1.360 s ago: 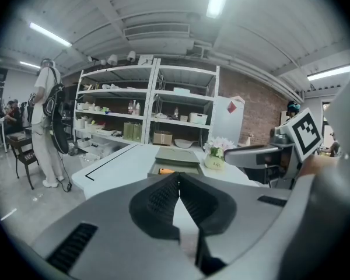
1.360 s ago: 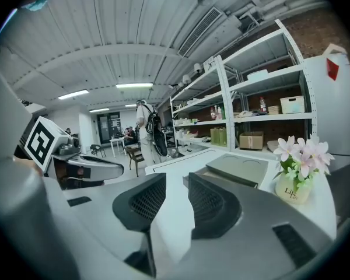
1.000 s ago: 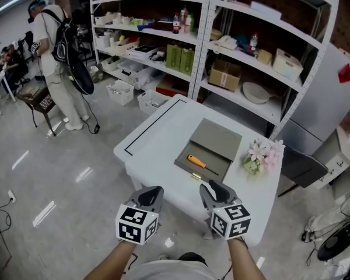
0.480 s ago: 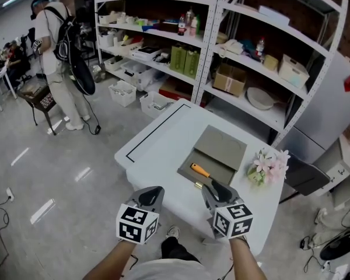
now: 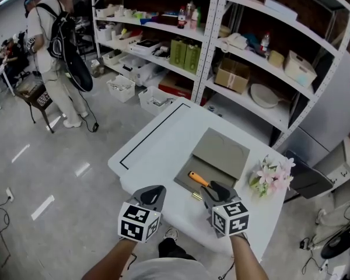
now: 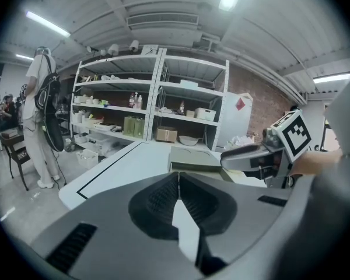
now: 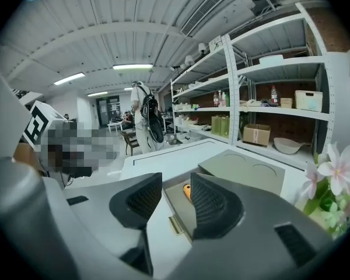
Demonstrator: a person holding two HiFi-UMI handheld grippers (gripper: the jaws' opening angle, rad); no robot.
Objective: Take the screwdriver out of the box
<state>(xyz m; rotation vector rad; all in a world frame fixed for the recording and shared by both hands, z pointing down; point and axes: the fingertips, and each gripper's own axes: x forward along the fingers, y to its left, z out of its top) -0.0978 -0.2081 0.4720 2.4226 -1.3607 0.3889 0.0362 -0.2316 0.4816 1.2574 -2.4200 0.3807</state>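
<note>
The grey box (image 5: pixel 220 149) lies open on the white table (image 5: pixel 157 142), its lid folded back. In its tray rests the screwdriver (image 5: pixel 197 178) with an orange handle. My right gripper (image 5: pixel 213 186) hovers just short of the tray's near edge. Its jaws are opening with nothing between them, and the orange handle (image 7: pixel 186 191) shows through the gap. My left gripper (image 5: pixel 153 190) hangs at the table's near edge, left of the box. It is shut (image 6: pixel 176 177) and empty. The left gripper view also catches the right gripper (image 6: pixel 245 156) beside the box (image 6: pixel 192 156).
A bunch of pink and white flowers (image 5: pixel 272 177) stands on the table right of the box. Metal shelves (image 5: pixel 233 39) with boxes and bottles run behind the table. A person with a backpack (image 5: pixel 46 45) stands far left on the grey floor.
Both grippers have come forward to the table. The right one now sits close to the box's near edge, and the box and screwdriver appear nearer to it.
</note>
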